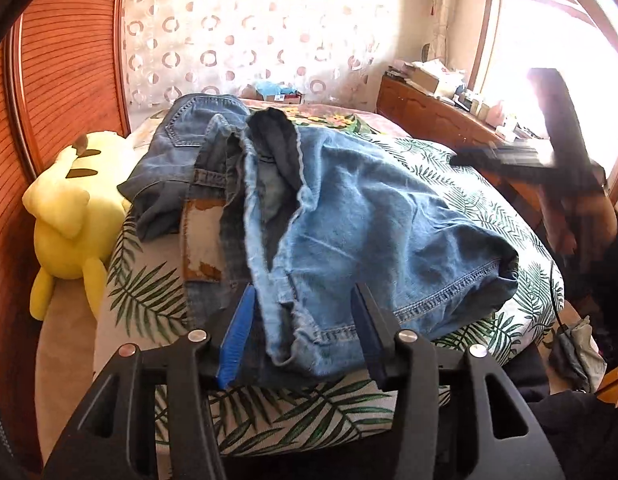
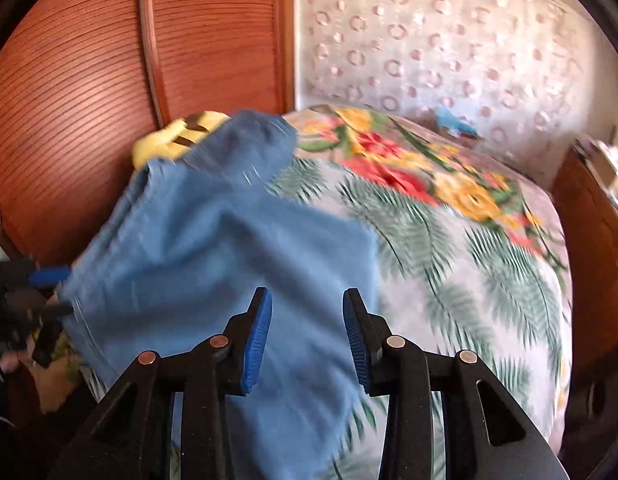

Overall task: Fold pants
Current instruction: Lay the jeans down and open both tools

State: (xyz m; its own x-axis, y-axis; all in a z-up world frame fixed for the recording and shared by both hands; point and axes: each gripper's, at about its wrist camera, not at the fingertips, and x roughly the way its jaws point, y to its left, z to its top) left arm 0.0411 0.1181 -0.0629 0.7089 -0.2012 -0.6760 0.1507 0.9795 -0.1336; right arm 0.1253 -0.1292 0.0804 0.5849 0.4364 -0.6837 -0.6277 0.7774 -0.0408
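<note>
Folded jeans lying on the leaf-print bed, both grippers parted above them

The jeans are lying bunched on the bedspread, a yellow plush toy beside; the left gripper is straddling a hem, pads apart, not pressing; the right gripper is hovering blurred, fingers apart, empty.

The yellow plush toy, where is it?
In the left wrist view the plush lies at the bed's left edge, between the wooden slatted wall and the jeans.
</note>
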